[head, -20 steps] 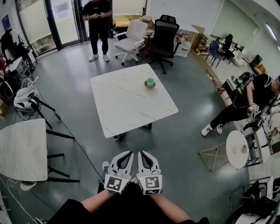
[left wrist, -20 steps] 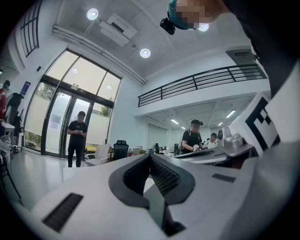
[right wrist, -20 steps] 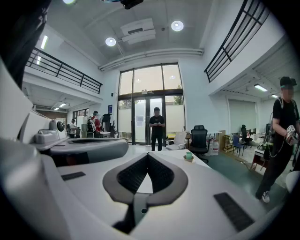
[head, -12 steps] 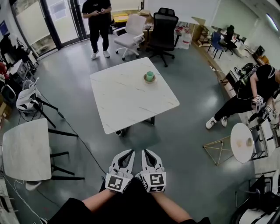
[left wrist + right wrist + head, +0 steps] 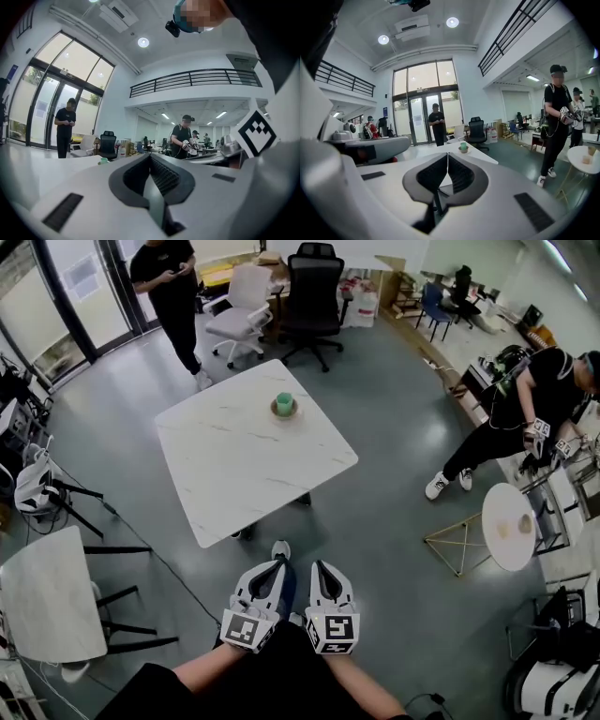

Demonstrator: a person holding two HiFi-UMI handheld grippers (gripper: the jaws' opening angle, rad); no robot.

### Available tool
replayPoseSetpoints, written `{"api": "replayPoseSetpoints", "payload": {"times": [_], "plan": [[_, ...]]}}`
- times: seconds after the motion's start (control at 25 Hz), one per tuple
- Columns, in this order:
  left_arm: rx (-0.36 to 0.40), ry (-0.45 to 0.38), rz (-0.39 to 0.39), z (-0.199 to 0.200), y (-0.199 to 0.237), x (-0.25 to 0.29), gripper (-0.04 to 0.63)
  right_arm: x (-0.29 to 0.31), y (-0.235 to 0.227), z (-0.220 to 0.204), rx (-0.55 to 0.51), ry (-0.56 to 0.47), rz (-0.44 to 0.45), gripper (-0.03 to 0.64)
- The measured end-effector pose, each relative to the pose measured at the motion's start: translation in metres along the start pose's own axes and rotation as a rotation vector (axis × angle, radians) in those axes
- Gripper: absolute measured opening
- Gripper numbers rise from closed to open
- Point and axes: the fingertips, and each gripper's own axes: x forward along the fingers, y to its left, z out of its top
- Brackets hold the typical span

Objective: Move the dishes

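A square white table (image 5: 244,470) stands in the middle of the gray floor. A small green cup (image 5: 284,401) sits on a little saucer (image 5: 284,412) near the far corner of the table. The rest of the table top is bare.

The person holding the grippers stands on the near side, well apart from the table's near corner. Both grippers are held low, close to the body, side by side. The left gripper (image 5: 277,564) has its two jaws pressed together with nothing between them. The right gripper (image 5: 318,566) is pressed together too, and it holds nothing. Both point toward the table.

Past the far corner of the table are a black chair (image 5: 313,287) and a white chair (image 5: 239,306). A person in black (image 5: 167,287) stands by the glass doors. Off to the right, another person (image 5: 511,418) stands near a small round table (image 5: 507,526).
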Motion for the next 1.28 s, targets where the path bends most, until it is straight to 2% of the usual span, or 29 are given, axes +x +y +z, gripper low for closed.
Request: {"api": "replayPoseSetpoints", "payload": {"times": [0.24,0.44,0.8,1.08,1.28], "plan": [[-0.033,0.002,-0.040,0.011,0.020,0.076,0.017,0.053,-0.031,0.029,-0.024,-0.001,0.006,0.017],[-0.124,-0.032,-0.051,0.024,0.063,0.147,0.017,0.135,-0.053,0.050,-0.064,0.061,0.037,0.017],[-0.145,-0.044,0.012,0.055,0.178,0.245,0.017,0.276,-0.056,0.115,-0.119,0.070,0.107,0.017],[-0.168,-0.008,0.048,0.042,0.218,0.281,0.017,0.339,-0.058,0.114,-0.147,0.149,0.179,0.017],[-0.165,-0.004,0.139,0.032,0.250,0.302,0.017,0.380,-0.067,0.113,-0.121,0.178,0.241,0.017]]}}
